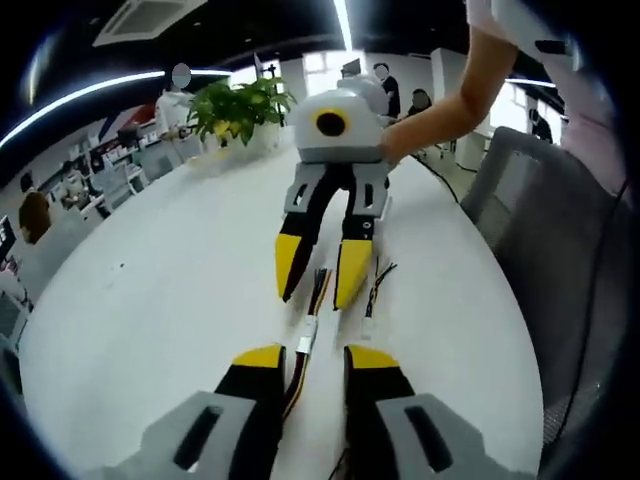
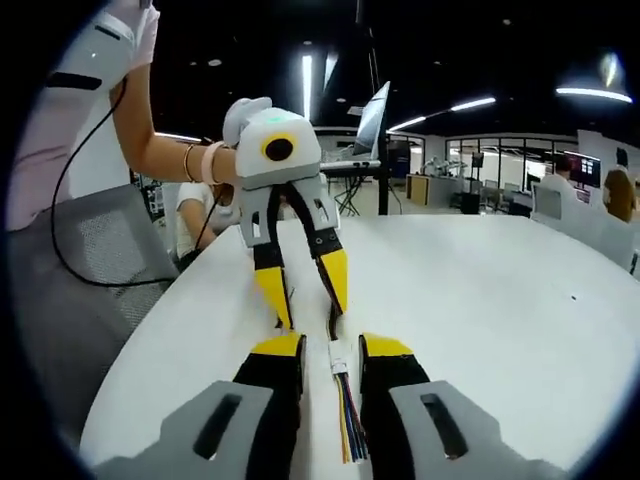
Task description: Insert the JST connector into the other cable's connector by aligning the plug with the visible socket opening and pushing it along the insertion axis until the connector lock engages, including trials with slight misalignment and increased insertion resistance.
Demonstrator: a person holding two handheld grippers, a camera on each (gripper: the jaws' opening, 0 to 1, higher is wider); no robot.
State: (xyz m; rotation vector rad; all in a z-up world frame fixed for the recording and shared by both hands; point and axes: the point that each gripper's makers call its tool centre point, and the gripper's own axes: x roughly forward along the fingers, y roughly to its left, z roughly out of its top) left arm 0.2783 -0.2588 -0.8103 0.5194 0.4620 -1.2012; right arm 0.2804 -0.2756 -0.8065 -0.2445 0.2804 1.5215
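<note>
Nearest the lens in the left gripper view, the left gripper with black, yellow-tipped jaws is held parted astride a bundle of multicoloured wires ending in a small white JST connector on the round white table. Opposite, the right gripper is likewise spread, straddling its own cable; a second loose black-wired cable lies just beside it. Beyond are seen a potted green plant, a grey mesh chair, office desks and ceiling strip lights.
</note>
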